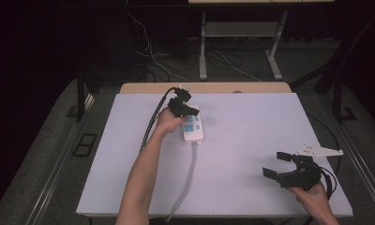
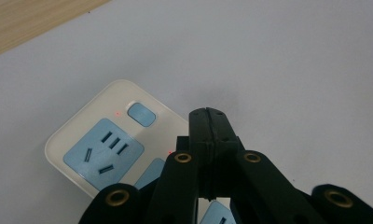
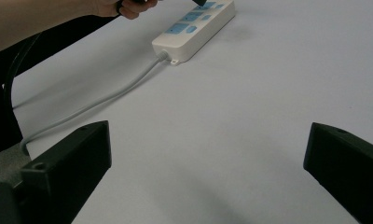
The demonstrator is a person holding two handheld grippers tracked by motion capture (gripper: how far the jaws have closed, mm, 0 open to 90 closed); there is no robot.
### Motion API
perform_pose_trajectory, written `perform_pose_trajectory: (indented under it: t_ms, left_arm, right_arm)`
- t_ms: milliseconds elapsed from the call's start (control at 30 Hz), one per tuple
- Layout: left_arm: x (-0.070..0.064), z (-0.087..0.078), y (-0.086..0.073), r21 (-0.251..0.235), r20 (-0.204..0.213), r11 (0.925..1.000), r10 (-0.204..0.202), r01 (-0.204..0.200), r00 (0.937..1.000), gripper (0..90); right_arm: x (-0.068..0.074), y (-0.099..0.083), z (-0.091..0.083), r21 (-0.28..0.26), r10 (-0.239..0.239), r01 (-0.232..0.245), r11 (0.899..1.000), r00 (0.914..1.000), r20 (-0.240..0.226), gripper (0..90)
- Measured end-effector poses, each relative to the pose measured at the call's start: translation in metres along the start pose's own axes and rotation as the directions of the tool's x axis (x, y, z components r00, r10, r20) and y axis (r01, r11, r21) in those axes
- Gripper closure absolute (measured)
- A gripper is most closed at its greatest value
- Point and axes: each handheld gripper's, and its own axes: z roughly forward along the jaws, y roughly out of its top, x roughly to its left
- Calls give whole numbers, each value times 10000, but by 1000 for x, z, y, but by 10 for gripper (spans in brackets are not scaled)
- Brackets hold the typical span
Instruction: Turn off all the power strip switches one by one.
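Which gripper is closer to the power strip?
The left. The left gripper hangs right over the power strip, jaws shut above its switches. The right gripper is far off near the table's right front corner, jaws open.

The power strip (image 2: 100, 140) looks like smooth plastic, cream-white with a light gloss, and its sockets and switch are of matt blue plastic. Its cable (image 1: 188, 180) has a smooth grey sheath, like rubber or soft plastic. The left gripper (image 2: 207, 114) is of matt black plastic with a fine grain, and brass-coloured metal rings shine at its joints. The right gripper (image 3: 208, 172) has the same dull black finish. The desk (image 1: 251, 140) carries a smooth, matt, pale sheet; its far edge shows light wood.
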Motion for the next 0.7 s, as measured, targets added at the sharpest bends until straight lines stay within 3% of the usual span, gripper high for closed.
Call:
perform_pose_trajectory:
  t_ms: [600,700]
  left_arm:
    - [2,14,-8,306,2,9995,-128,128,9999,893]
    - [1,14,-7,331,-72,9995,1,1,10000,893]
  right_arm:
    - [0,0,0,14,-8,8,10000,10000,-5,6]
    - [0,0,0,48,-30,30,10000,10000,-3,6]
